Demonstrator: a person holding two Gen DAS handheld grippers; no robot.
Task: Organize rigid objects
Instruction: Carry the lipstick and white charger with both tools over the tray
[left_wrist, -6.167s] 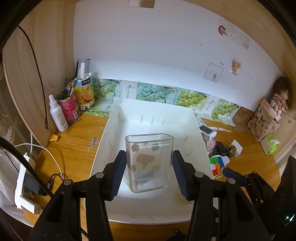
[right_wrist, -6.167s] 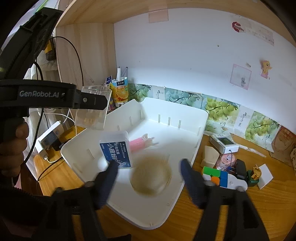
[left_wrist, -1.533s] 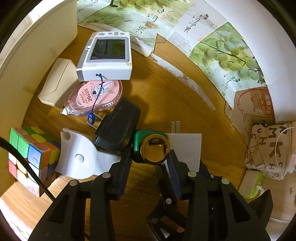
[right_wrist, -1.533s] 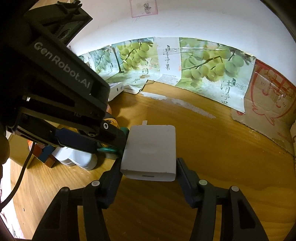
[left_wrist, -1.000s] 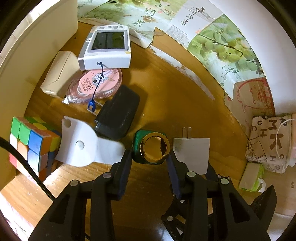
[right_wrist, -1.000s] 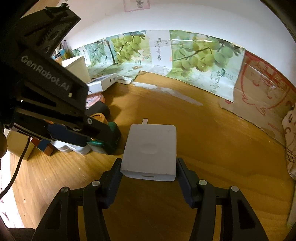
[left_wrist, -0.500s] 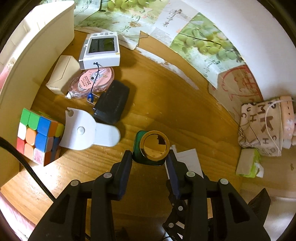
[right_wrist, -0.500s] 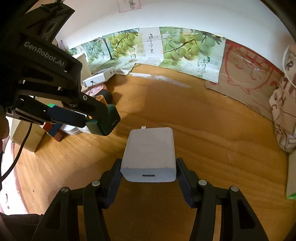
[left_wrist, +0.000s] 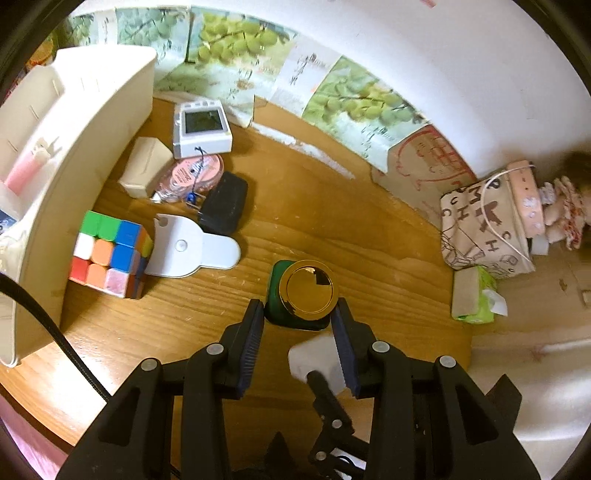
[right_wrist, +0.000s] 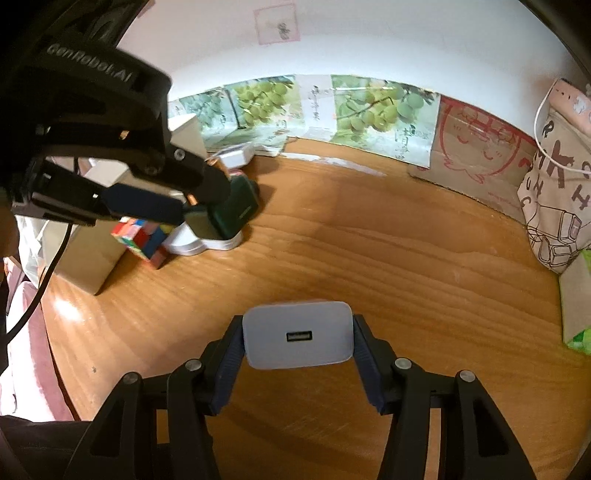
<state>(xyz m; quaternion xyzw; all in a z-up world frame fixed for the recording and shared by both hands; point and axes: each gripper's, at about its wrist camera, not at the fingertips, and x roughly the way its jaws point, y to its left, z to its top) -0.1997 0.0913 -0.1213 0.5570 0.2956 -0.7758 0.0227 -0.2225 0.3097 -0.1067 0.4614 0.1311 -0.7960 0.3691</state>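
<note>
My left gripper (left_wrist: 299, 314) is shut on a small green bottle with a gold cap (left_wrist: 304, 291) and holds it above the wooden desk; it also shows in the right wrist view (right_wrist: 232, 210). My right gripper (right_wrist: 298, 334) is shut on a white USB charger block (right_wrist: 297, 334), lifted off the desk, its port facing the camera. The charger shows blurred below the left fingers (left_wrist: 314, 360). The white organizer tray (left_wrist: 74, 122) stands at the left with a pink item (left_wrist: 26, 168) inside.
On the desk beside the tray lie a Rubik's cube (left_wrist: 110, 253), a white flat holder (left_wrist: 192, 251), a black case (left_wrist: 223, 203), a pink tape dispenser (left_wrist: 192, 175), a white timer (left_wrist: 201, 127) and a beige box (left_wrist: 144, 170). A printed bag (left_wrist: 487, 221) and tissue pack (left_wrist: 474, 295) sit at the right.
Both grippers have risen and pulled back from the desk with their objects. The charger has tilted so its port faces the right camera. The tray has come into the left view.
</note>
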